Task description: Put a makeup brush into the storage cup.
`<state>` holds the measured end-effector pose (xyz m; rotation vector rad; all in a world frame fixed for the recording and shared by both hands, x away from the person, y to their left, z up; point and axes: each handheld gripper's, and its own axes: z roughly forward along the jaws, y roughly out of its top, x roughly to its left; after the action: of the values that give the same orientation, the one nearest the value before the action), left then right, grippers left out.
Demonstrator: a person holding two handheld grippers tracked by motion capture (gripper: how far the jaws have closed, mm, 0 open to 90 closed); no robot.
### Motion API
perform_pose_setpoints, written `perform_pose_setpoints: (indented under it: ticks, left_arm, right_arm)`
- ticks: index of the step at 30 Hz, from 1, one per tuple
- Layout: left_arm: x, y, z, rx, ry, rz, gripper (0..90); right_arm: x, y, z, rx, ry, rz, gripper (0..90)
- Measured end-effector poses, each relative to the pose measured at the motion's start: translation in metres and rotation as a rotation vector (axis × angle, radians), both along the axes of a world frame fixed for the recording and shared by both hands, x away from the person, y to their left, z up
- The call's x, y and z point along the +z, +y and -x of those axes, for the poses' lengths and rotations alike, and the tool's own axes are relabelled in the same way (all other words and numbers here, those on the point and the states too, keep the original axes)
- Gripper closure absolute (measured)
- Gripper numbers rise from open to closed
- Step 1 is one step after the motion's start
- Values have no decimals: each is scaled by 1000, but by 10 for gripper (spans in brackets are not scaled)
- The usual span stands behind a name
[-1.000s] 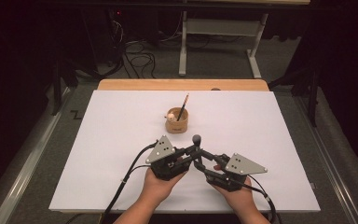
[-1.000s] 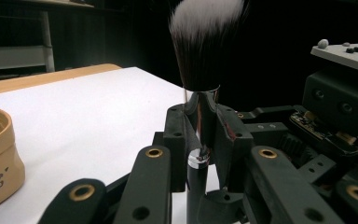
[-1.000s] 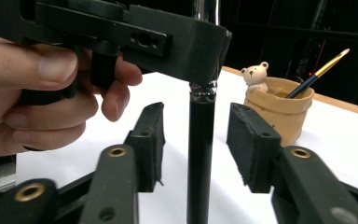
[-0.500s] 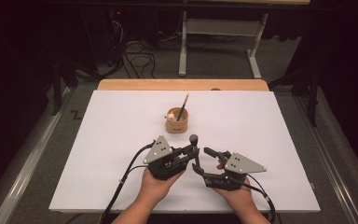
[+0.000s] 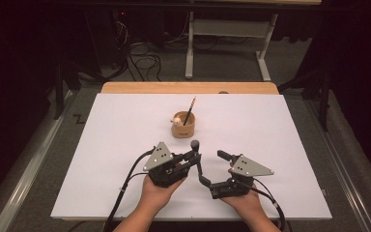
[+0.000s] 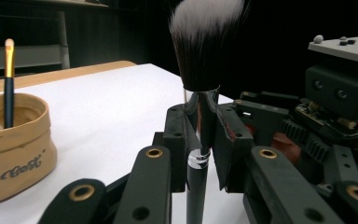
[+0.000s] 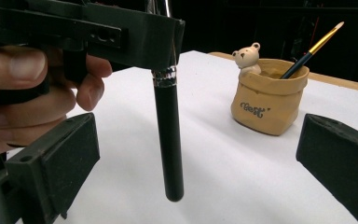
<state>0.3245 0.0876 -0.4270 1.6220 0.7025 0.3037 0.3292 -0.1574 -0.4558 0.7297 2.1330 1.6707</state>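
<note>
Both my grippers have slid back toward me since a second ago, farther from the pot; the brush came along with the left one.

My left gripper [image 5: 193, 155] is clenched on the makeup brush [image 5: 196, 157], jaws pinching the chrome ferrule just under the bristles, seen close in the left gripper view [image 6: 199, 135]. Brush long axis is upright, near vertical: bristle head [image 6: 205, 37] points up, black handle [image 7: 168, 140] hangs straight down, its rounded end apart from the white table sheet [image 5: 280, 145], not touching. In the high view the brush sits between the two grippers, near the front-middle of the sheet.

My right gripper [image 5: 212, 166] is released, jaws spread wide; the handle hangs in front of them, no contact. Left hand [image 7: 32, 93] shows wrapped round the left gripper in the right gripper view.

Counts: one makeup brush held. One tan pot [image 5: 183, 124] well ahead of the grippers, mid-sheet, with lettering on its side. One thin brush [image 5: 190, 111] stands in it, leaning, tip up. One small bear figure [image 7: 247, 56] on the pot's rim. Two grippers, two hands.
</note>
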Motion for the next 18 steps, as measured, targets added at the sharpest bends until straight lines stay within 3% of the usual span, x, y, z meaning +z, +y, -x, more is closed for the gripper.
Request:
perform_pose_setpoints:
  ticks: [18]
  left_arm:
    - [-1,15,-2,49,-10,-32,766]
  right_arm:
    - [2,-12,-2,-39,-27,20,1]
